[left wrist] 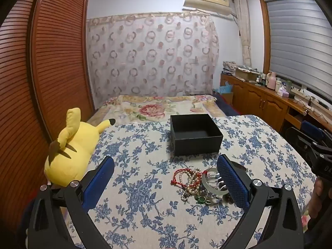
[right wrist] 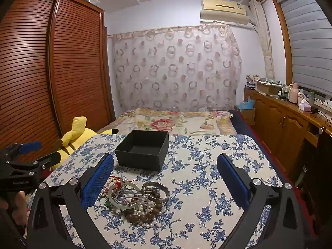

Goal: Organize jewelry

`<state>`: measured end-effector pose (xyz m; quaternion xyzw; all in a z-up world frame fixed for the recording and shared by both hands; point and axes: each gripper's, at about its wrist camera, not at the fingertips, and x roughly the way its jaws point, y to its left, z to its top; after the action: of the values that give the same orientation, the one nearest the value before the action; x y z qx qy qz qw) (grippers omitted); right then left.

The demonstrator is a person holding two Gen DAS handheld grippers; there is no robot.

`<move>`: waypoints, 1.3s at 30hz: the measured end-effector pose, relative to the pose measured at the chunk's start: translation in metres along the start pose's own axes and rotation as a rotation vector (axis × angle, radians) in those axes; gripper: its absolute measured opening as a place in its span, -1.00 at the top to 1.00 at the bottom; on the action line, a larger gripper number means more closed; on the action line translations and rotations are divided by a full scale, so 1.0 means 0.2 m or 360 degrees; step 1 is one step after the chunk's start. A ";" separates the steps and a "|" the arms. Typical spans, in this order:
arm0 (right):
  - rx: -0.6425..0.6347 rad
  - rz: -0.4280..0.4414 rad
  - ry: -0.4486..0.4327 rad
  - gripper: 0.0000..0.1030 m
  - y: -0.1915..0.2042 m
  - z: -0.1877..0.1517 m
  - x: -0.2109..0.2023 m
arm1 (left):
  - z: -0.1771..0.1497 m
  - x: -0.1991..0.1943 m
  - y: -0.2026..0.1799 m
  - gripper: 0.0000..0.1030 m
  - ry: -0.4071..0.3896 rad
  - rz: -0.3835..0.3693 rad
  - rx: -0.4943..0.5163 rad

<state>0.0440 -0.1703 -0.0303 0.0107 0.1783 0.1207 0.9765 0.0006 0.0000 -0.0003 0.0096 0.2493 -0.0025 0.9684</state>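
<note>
A white tablecloth (left wrist: 145, 207) printed with blue flowers fills the lower frame. At centre, a plain black box (left wrist: 195, 134). Below it, the jewelry pile (right wrist: 134, 199) mixes cream pearls, brown beads, a red cord, a pale green bangle and silver cuffs. A yellow plush toy (left wrist: 70, 151) with black-tipped ears lies at left. Both grippers have blue pads (right wrist: 97, 180) on black frames. Reddish-brown slatted wardrobe doors (right wrist: 62, 66) fill the upper left.
</note>
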 end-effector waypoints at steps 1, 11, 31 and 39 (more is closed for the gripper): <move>-0.0001 -0.0001 0.0001 -0.95 0.00 0.00 0.00 | 0.00 0.00 0.00 -0.86 0.0000 0.0000 0.0000; -0.0001 0.0001 -0.0002 -0.95 0.00 0.00 0.00 | 0.00 0.00 0.00 -0.86 -0.0023 0.0001 -0.0001; -0.0004 -0.0001 0.0003 -0.95 0.00 0.00 0.00 | 0.00 -0.01 0.00 -0.86 -0.0026 0.0000 -0.0003; -0.0004 -0.0001 0.0002 -0.95 0.00 0.00 0.00 | 0.00 -0.01 0.00 -0.86 -0.0027 0.0000 -0.0003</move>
<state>0.0440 -0.1700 -0.0302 0.0093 0.1788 0.1207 0.9764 -0.0003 0.0001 0.0004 0.0087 0.2411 -0.0023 0.9704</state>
